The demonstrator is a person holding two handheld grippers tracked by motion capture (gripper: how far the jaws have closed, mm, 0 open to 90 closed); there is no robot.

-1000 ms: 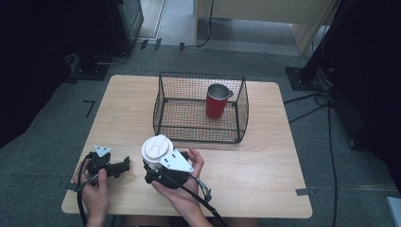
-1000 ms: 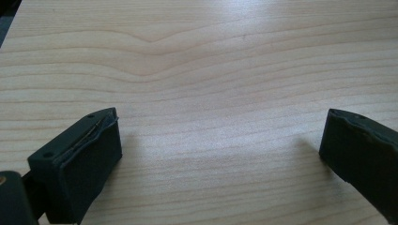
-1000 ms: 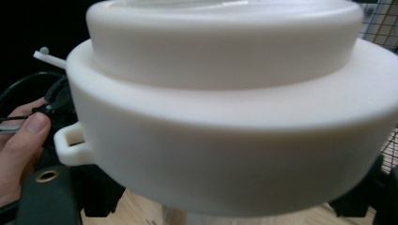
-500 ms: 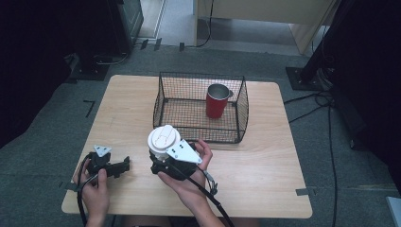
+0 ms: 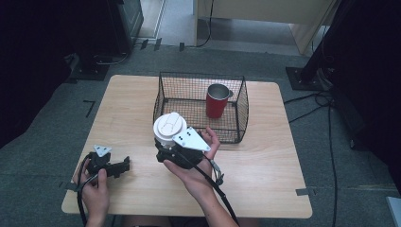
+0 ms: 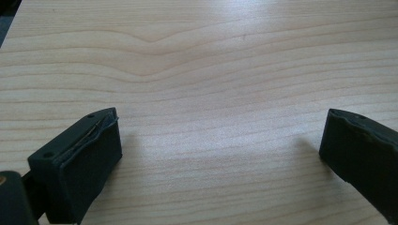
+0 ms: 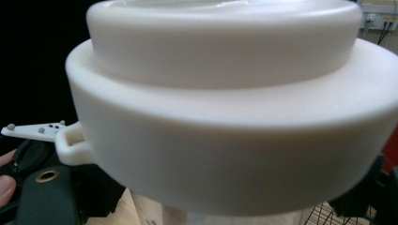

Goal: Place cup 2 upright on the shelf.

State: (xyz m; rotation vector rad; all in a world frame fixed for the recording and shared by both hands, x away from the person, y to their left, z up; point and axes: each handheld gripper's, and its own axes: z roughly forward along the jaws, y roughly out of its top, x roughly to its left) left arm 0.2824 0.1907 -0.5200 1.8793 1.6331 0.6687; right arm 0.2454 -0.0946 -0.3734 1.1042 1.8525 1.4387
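- Since the earlier picture, the right gripper (image 5: 166,142) is travelling up and toward the far side of the table, carrying a white lidded cup (image 5: 169,128) closer to the wire basket (image 5: 239,101); the left gripper (image 5: 124,164) is resting where it was.
- In the high view, the right gripper is pinching the white lidded cup just in front of the basket's near left corner, lifted clear of the wooden table (image 5: 265,165).
- The right gripper view is showing the cup's lid (image 7: 225,93) from very close, with a small tab sticking out at its left; the jaws themselves are hidden beneath it.
- The left gripper view is showing its two black jaws spread wide apart over bare wood, with nothing between them.
- The high view is also showing a red mug (image 5: 216,101) standing upright inside the basket, toward its far right.
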